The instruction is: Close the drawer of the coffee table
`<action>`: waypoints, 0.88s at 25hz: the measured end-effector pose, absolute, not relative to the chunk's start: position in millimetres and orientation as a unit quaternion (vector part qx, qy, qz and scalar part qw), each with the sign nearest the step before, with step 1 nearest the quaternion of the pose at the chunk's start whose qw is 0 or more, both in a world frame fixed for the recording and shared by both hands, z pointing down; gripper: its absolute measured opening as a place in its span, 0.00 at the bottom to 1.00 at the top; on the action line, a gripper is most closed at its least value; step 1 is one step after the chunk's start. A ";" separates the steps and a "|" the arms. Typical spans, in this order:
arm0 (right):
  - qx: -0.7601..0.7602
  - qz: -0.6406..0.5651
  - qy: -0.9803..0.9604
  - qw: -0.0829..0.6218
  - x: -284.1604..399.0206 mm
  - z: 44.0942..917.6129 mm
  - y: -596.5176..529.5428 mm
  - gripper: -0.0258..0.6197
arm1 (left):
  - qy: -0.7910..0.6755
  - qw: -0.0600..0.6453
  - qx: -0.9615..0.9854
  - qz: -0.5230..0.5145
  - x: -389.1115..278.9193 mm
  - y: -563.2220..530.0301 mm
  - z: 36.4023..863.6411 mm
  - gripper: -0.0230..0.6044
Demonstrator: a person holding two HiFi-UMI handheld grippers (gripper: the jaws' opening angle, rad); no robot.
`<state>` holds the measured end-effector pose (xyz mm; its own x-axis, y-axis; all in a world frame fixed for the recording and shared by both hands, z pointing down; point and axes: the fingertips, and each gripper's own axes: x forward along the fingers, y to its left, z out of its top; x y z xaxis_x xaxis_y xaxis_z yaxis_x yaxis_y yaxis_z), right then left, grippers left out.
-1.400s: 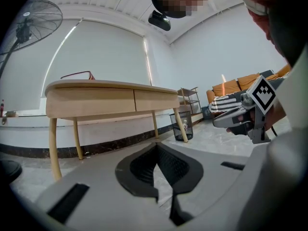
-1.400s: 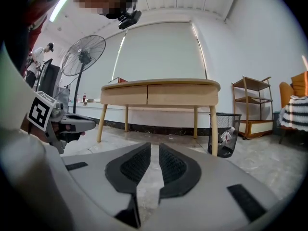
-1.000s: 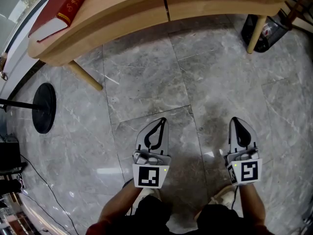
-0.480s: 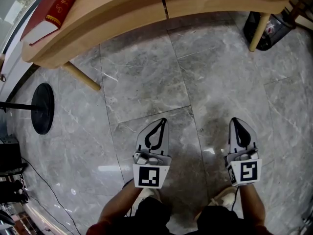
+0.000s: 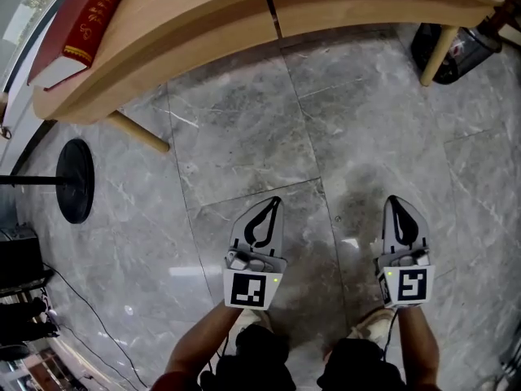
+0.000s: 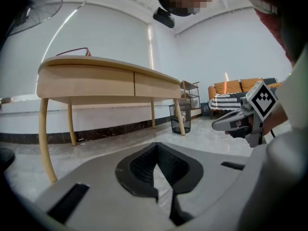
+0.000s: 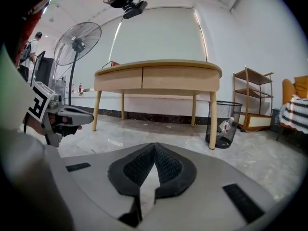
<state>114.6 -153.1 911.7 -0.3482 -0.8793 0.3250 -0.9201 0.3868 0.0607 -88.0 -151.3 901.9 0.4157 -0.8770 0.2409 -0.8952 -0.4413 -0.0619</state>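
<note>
The light wooden coffee table (image 5: 203, 35) spans the top of the head view. Its two drawer fronts (image 6: 110, 82) meet at a thin seam and look flush with each other. My left gripper (image 5: 273, 201) and right gripper (image 5: 392, 199) hover side by side over the marble floor, well short of the table and touching nothing. Both point toward it, slightly downward. The left gripper (image 6: 156, 146) has its pads together with nothing between them. The right gripper (image 7: 154, 146) is shut and empty too. In the right gripper view the drawer fronts (image 7: 159, 78) are far off.
A red book (image 5: 81, 19) lies on the table's left end. A black round stand base (image 5: 75, 180) and a cable sit on the floor at left. A black mesh wastebasket (image 5: 446, 49) stands by the right table leg (image 5: 438, 55). A shelf (image 7: 252, 97) and a standing fan (image 7: 77, 42) are farther off.
Both grippers have sunk a little and sit slightly lower in the head view. Their jaws stay shut. The table and drawers look the same.
</note>
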 end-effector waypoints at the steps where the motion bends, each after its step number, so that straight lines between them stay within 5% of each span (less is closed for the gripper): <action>1: 0.552 0.073 -0.816 0.155 115.7 902.8 -151.6 0.04 | -0.530 0.049 0.839 0.115 -90.2 -150.4 894.5 0.05; 11: 0.576 0.159 -0.783 0.174 129.3 735.2 -100.5 0.04 | -0.485 0.009 0.846 0.221 -103.6 -98.9 721.2 0.05; 22: 0.577 0.224 -0.768 0.164 120.9 467.1 -62.4 0.04 | -0.549 0.119 0.797 0.223 -123.8 -41.0 468.0 0.04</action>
<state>120.9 -62.4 467.1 -0.2799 -0.8131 0.5104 -0.9600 0.2332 -0.1550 -123.8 -41.0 468.0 0.2977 -0.8210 0.4871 -0.9278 -0.3690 -0.0550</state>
